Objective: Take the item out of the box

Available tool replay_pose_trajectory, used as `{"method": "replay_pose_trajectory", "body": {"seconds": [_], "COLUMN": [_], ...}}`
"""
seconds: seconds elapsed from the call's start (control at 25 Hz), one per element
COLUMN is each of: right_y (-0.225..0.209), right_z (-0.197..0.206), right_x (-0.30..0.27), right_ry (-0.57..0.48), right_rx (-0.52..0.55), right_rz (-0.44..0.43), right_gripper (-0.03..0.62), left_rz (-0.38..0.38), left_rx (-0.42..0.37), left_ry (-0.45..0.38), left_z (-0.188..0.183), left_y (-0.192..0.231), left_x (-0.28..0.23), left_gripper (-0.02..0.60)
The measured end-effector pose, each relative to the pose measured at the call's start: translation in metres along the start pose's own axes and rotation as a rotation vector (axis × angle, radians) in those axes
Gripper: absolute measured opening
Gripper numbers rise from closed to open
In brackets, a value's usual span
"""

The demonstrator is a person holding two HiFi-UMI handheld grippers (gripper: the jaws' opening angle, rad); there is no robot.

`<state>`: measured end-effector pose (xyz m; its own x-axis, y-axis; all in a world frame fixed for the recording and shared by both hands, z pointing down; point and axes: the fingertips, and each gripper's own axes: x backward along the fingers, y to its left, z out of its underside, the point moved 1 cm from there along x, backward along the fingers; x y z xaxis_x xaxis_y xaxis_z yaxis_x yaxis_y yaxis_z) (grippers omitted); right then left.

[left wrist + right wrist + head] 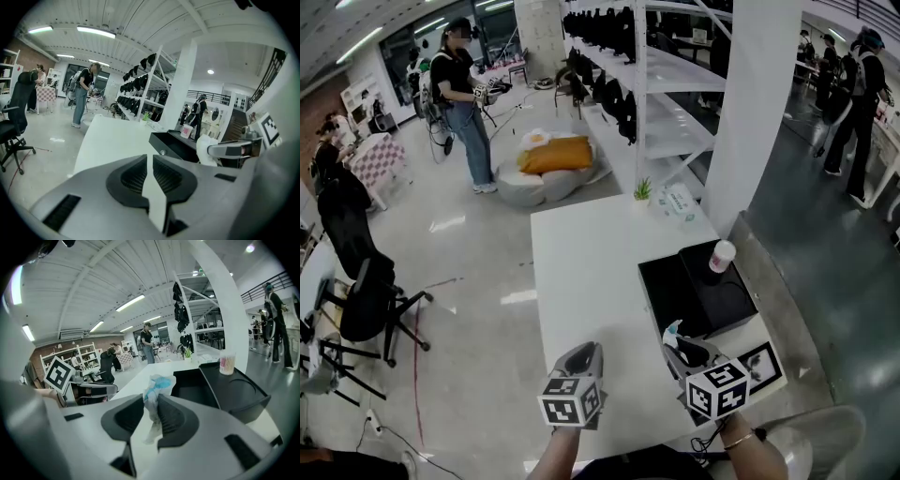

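at the near edge of the white table (581,253), the right gripper (677,336) is clamped on the item (673,329), a crumpled white and pale-blue sachet or wipe. the item sits between the pads at the near rim of the open black box (670,292) and appears already lifted clear of the box floor.

handling, as judged:
- the item (157,386) looks light, thin and soft. it is creased and bunched above the pads, with a loose tail hanging below them.
- it offers no stiff edge, so a grip across the bunched middle, as taken by the right gripper (151,405), is the secure one.
- a hold on the tail alone may let it slide out. it does not look fragile, so firm pad pressure should do no harm.

pose:
- the right forearm enters from the near edge, and its gripper points away and somewhat downward toward the box.
- the left gripper (581,356) hangs over the table to the left of the right one, apart from the box, on a similar downward slant.
- the left gripper (150,174) has its jaws drawn nearly together with nothing between them.

a small pink-topped cup (722,255) stands on the far right part of the box, well apart from both grippers.
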<state>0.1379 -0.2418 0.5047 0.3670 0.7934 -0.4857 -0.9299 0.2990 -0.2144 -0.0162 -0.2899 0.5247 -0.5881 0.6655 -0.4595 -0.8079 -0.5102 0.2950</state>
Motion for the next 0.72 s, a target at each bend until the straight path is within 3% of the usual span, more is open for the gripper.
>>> {"method": "replay_pose_trajectory", "body": {"seconds": [0.72], "right_y": [0.0001], "right_z": [0.0042], "right_x": [0.0067], "right_ry": [-0.024], "right_rx": [0.004], "right_rz": [0.015], "right_gripper": [0.083], "left_rz": [-0.017], "left_rx": [-0.001], "left_ry": [-0.013], "left_z": [0.0014], "left_y": [-0.0035], "left_x": [0.0084], "left_gripper": [0.040]}}
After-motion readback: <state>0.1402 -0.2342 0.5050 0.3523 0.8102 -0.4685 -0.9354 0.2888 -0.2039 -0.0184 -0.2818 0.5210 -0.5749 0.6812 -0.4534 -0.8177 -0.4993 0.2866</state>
